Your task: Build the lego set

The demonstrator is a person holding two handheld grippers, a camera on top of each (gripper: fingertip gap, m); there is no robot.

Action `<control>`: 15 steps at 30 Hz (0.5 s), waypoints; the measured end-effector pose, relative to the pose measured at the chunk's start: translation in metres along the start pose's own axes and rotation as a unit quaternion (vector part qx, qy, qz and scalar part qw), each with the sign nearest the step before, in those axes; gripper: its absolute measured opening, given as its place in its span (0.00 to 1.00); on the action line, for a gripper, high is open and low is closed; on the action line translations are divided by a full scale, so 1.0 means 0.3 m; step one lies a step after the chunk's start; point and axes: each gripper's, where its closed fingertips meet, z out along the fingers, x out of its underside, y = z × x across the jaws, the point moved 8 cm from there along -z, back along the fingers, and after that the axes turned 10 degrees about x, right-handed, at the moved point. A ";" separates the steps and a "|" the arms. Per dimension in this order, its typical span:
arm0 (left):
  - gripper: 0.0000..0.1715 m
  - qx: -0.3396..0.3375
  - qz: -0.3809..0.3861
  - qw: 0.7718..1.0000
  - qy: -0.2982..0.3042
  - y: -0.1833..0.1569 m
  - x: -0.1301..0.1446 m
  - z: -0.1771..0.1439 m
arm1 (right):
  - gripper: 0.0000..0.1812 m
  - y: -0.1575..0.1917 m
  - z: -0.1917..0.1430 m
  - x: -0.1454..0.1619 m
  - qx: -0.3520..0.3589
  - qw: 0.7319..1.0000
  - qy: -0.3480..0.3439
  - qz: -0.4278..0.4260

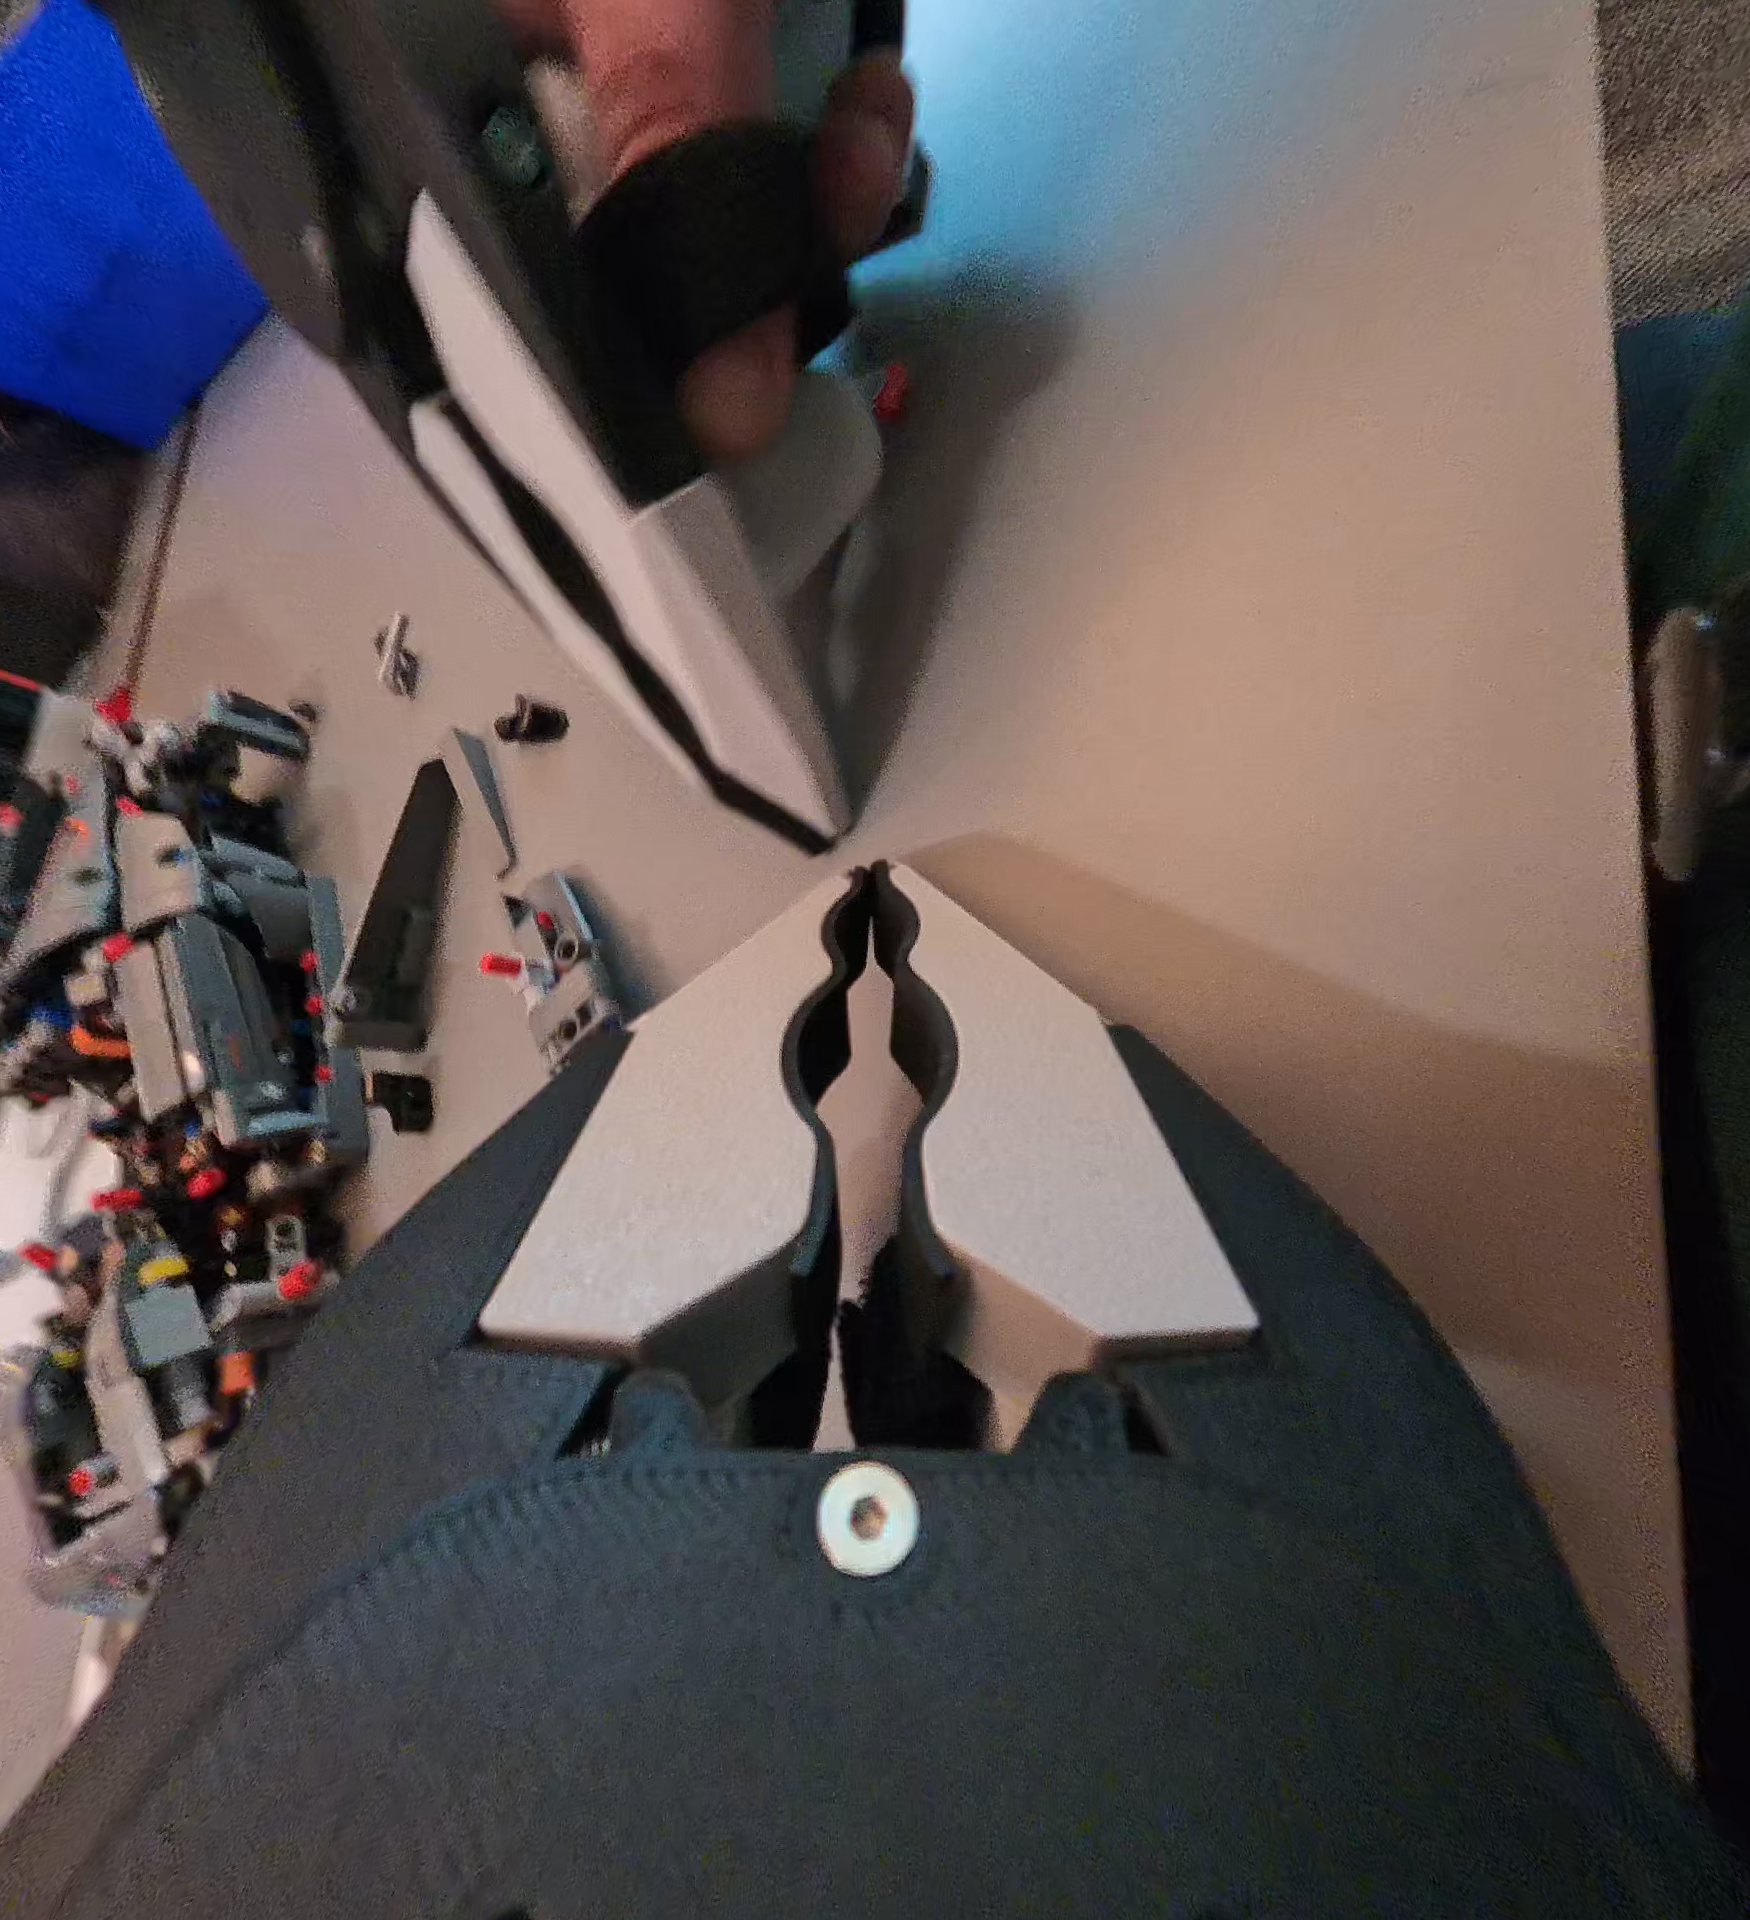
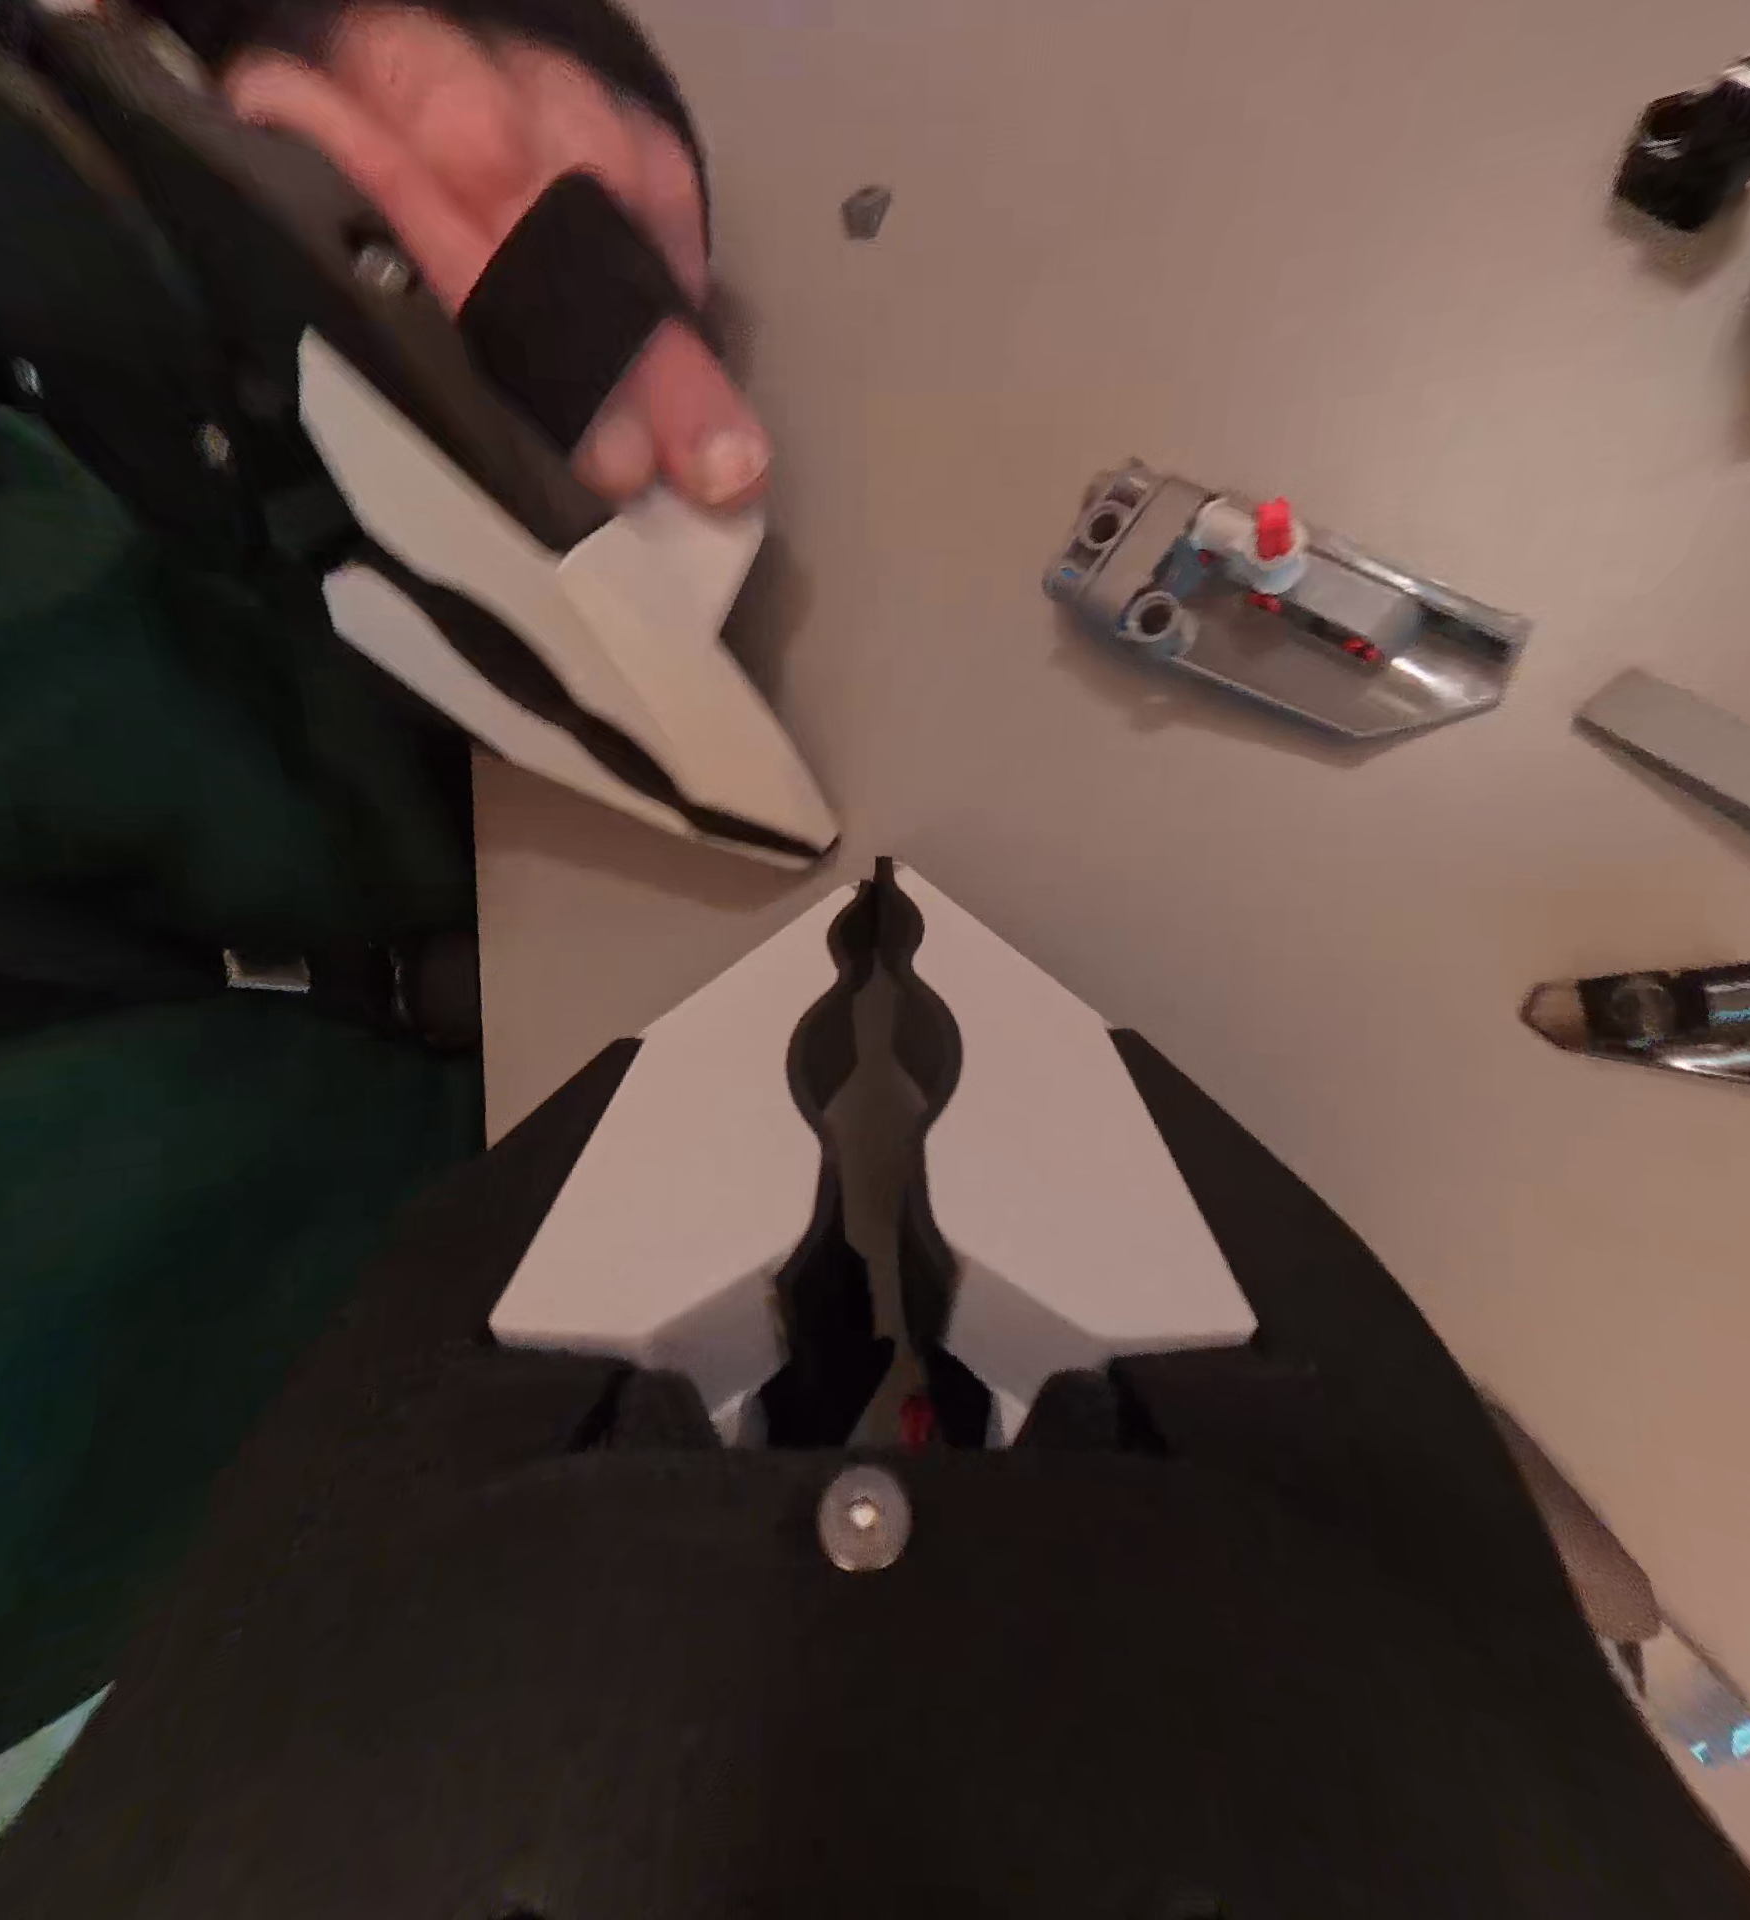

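While both of your grippers hang over the beige table (image 1: 1266,623), their tips nearly meet at mid-table, nose to nose. Left gripper (image 1: 871,883): jaws clenched, tips touching, nothing visible between them. Right gripper (image 2: 883,878): jaws also pressed together; a thin dark sliver shows at the very tip, too small to tell whether it is a part or just the pad edge. A small red bit sits deep in the gap near the right gripper's base, blurred.

Your right hand (image 1: 736,208) shows in the left wrist view, wrapped on its handle with a black strap across the fingers; your left hand (image 2: 538,239) shows the same way in the right wrist view.

The lego set: the large half-built model (image 1: 185,1039), grey and black with red pins, lies at the left edge of the left wrist view, well apart from both grippers. Nearer, loose on the table:
- a small grey sub-assembly (image 2: 1266,603) with a red pin standing on it
- a long dark wedge panel (image 1: 403,904)
- a thin grey wedge (image 2: 1712,779)
- a black curved piece (image 2: 1671,1023)
- a black piece (image 2: 1702,156) farther off
- a tiny grey piece (image 2: 866,211)

A blue bin (image 1: 71,229) sits beyond the table.
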 end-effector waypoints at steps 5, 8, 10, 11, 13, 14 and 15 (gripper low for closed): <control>0.00 0.009 -0.021 1.000 -0.003 0.002 0.007 -0.011 | 0.00 -0.005 -0.022 -0.005 -0.009 1.000 -0.004 0.005; 0.00 0.007 -0.021 1.000 -0.003 0.004 0.009 -0.015 | 0.00 0.001 -0.045 -0.019 -0.005 1.000 0.001 -0.009; 0.00 0.002 -0.029 0.999 -0.015 0.011 0.007 -0.028 | 0.00 -0.004 -0.061 -0.032 0.004 1.000 -0.007 -0.016; 0.00 -0.001 -0.038 0.999 -0.020 0.016 0.007 -0.038 | 0.00 -0.006 -0.069 -0.040 0.006 1.000 -0.016 -0.017; 0.00 -0.027 -0.059 0.997 -0.034 0.039 0.013 -0.079 | 0.02 -0.012 -0.082 -0.055 0.008 0.999 -0.036 -0.020; 0.00 -0.045 -0.072 0.996 -0.037 0.057 0.021 -0.108 | 0.02 -0.013 -0.087 -0.059 0.013 0.999 -0.041 -0.023; 0.00 -0.074 -0.089 0.993 -0.031 0.083 0.040 -0.142 | 0.01 -0.015 -0.092 -0.064 0.025 0.998 -0.045 -0.028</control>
